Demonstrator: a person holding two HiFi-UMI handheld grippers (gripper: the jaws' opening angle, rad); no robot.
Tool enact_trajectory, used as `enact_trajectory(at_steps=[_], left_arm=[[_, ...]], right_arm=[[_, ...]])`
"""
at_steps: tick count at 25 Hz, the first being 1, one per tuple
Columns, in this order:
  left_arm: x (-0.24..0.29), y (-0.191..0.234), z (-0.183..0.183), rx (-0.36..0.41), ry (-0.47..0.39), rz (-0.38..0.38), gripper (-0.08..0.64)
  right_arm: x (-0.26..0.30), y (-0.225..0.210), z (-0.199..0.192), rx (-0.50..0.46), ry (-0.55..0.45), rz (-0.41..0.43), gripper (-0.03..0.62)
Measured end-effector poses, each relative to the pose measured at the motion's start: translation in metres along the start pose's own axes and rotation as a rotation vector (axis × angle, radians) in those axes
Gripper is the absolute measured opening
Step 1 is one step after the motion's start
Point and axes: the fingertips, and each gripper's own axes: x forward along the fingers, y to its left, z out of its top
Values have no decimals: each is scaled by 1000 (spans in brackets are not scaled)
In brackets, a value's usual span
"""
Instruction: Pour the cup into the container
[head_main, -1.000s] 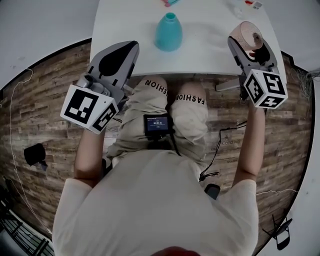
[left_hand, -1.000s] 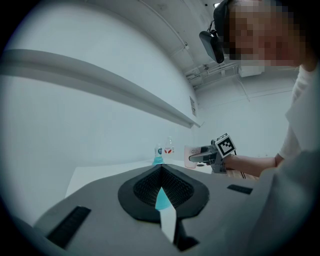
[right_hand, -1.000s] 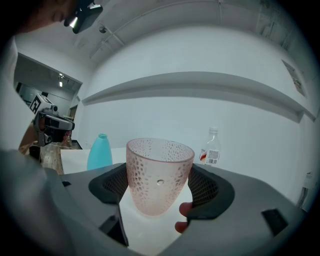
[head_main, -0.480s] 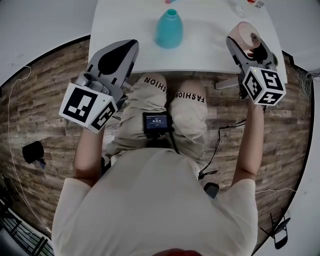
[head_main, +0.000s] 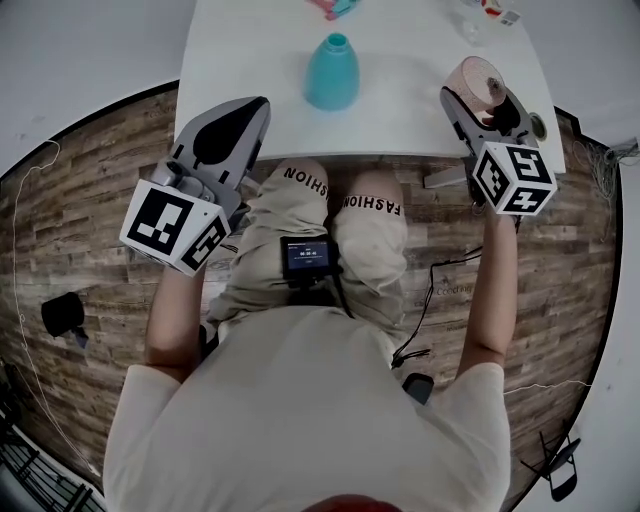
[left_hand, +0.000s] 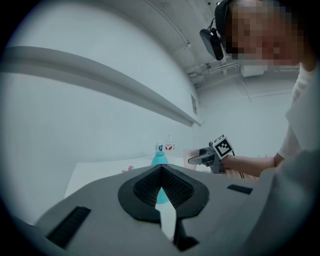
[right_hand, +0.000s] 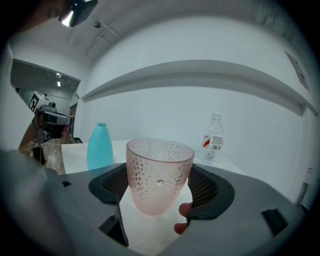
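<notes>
The right gripper (right_hand: 159, 192) has its two jaws pressed on the sides of the one pink dimpled cup (right_hand: 159, 170), which stands upright with its long axis vertical and its mouth up, over the near right part of the white table (head_main: 240, 60). The left gripper (left_hand: 161, 170) is empty with its jaws closed together, above the near left edge of the table. One teal container (head_main: 332, 72) stands upright, neck up, between the two grippers and farther back; one clear water bottle (right_hand: 214, 137) has a red and white label too small to read, and the trousers (head_main: 372, 203) show the word "FASHION" on each knee.
</notes>
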Motion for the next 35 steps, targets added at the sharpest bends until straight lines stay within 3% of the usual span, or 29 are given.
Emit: enact_trajectory(at_steps=[35], left_arm=[[-6,13,-6,-12,13,16,11]], right_arm=[[32,20,-25,26,105,79,373]])
